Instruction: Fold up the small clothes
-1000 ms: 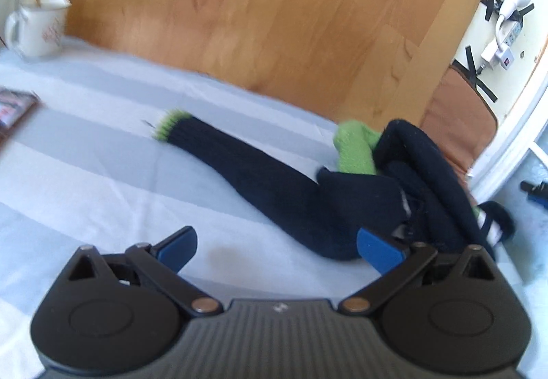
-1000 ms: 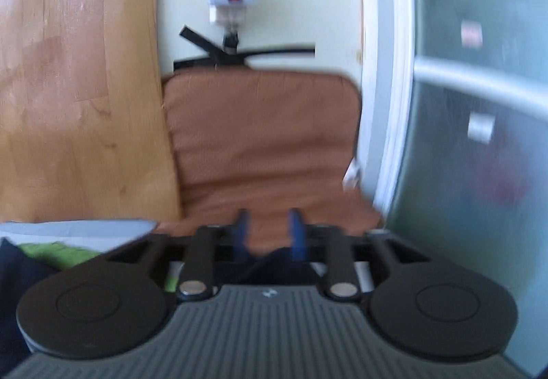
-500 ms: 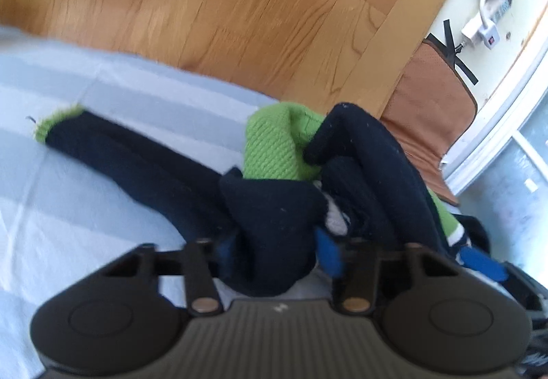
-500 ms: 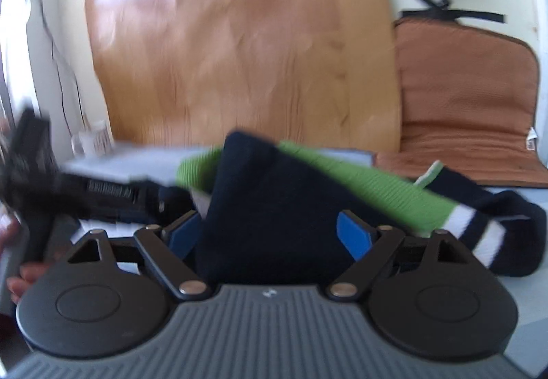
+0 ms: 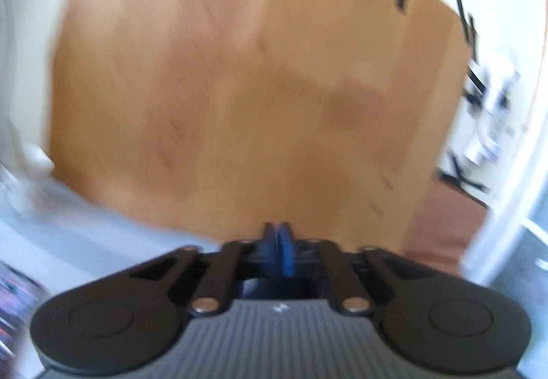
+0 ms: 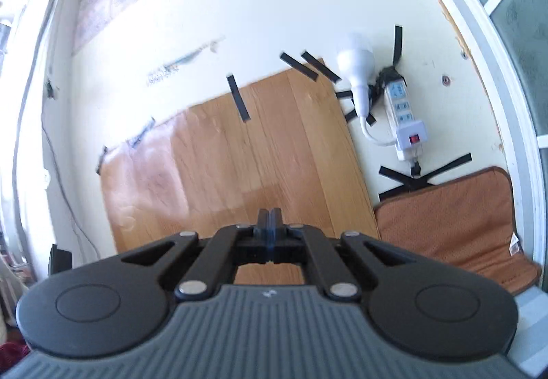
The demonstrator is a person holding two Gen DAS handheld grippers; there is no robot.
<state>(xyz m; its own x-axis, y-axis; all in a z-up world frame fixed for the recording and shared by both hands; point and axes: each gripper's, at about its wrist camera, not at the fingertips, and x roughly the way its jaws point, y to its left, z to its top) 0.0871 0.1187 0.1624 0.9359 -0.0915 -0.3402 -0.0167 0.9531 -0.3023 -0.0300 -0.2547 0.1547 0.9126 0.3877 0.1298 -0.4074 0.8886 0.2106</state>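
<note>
Wooden board [image 6: 236, 160] leans on the cream wall [image 6: 260, 2], black tape strips [image 6: 238, 98] on it — white power strip [image 6: 404, 118] beside, brown cushion [image 6: 452, 225] below.

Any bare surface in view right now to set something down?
Little. In the blurred left wrist view, the pale sheet between the wooden board and the left gripper looks bare, with blurred clutter at its left edge. The right wrist view shows only a sliver beside the brown cushion.

A lived-in home room; a power strip [image 6: 404, 115] taped to the wall, a wooden board [image 6: 239, 156] leaning, a brown cushion [image 6: 452, 225] beside it.
</note>
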